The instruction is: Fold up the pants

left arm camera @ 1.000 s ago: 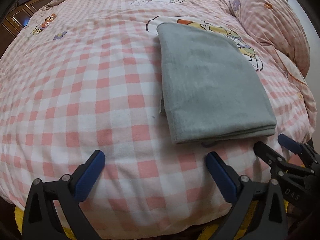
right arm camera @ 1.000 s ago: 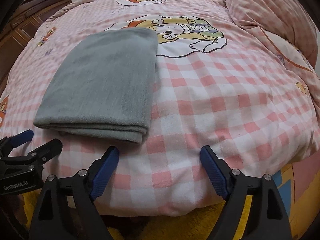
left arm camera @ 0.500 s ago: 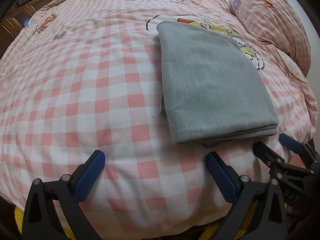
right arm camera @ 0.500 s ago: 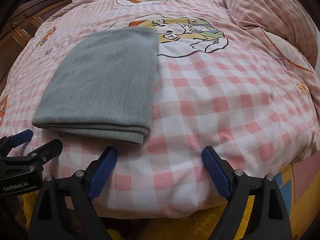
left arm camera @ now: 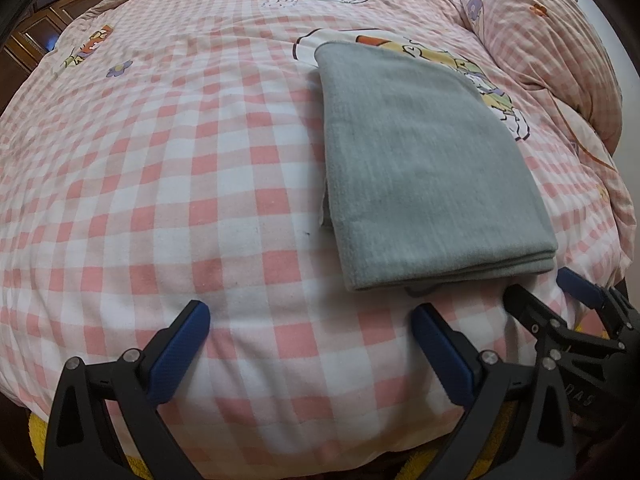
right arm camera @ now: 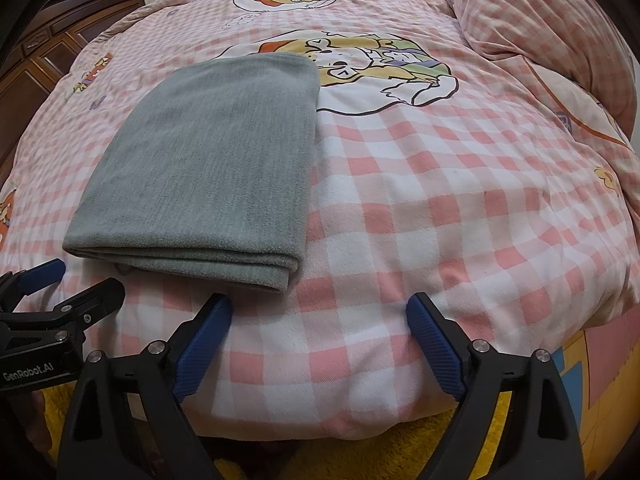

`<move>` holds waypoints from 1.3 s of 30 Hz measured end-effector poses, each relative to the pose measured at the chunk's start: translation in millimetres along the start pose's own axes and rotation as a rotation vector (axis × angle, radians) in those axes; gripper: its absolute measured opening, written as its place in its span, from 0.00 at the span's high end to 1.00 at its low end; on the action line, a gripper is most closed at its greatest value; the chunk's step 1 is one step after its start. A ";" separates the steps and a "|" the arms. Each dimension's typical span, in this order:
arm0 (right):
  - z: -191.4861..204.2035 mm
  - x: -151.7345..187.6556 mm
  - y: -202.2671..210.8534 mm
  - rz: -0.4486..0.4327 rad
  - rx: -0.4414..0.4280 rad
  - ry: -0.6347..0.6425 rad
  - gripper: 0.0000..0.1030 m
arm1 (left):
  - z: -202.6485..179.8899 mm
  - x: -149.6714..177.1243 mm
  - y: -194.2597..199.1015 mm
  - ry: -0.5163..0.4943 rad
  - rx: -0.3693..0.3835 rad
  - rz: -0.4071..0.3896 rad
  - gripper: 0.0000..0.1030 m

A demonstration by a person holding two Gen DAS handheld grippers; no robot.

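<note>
Two grippers, left [left arm camera: 308, 340] and right [right arm camera: 320, 332], hover with fingers spread wide and empty near the bed's [left arm camera: 180, 160] edge, just short of folded grey pants [left arm camera: 424, 168].

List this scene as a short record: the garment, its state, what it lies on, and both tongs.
garment: grey pants
state: folded flat into a layered rectangle, nothing touching it
surface: pink checked blanket with cartoon prints
left tongs: open, empty, short of the pants' near edge
right tongs: open, empty, near the pants' near right corner
also: pillow at far right
</note>
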State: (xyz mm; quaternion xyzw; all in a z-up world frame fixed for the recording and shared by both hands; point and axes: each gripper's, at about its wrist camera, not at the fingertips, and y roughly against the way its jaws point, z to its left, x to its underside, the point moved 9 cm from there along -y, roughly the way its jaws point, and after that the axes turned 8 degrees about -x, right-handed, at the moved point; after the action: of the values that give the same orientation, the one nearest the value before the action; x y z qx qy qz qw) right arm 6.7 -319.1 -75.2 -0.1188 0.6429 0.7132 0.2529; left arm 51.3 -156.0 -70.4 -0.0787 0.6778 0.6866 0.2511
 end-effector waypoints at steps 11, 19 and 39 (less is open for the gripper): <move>0.4 0.3 -0.4 -0.001 0.001 -0.001 0.10 | 0.9 -0.2 -1.0 0.001 0.005 0.001 0.00; 0.7 0.4 -0.4 -0.001 0.001 -0.001 0.10 | 0.6 0.0 -0.7 0.002 0.004 0.001 0.00; 1.0 0.8 -0.4 -0.001 0.001 -0.001 0.10 | 1.1 0.0 -1.3 0.002 0.005 0.002 0.00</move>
State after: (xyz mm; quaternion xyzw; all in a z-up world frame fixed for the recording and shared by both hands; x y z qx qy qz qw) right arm 6.4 -317.9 -75.8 -0.1187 0.6432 0.7126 0.2538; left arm 52.2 -155.0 -71.5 -0.0781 0.6797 0.6850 0.2502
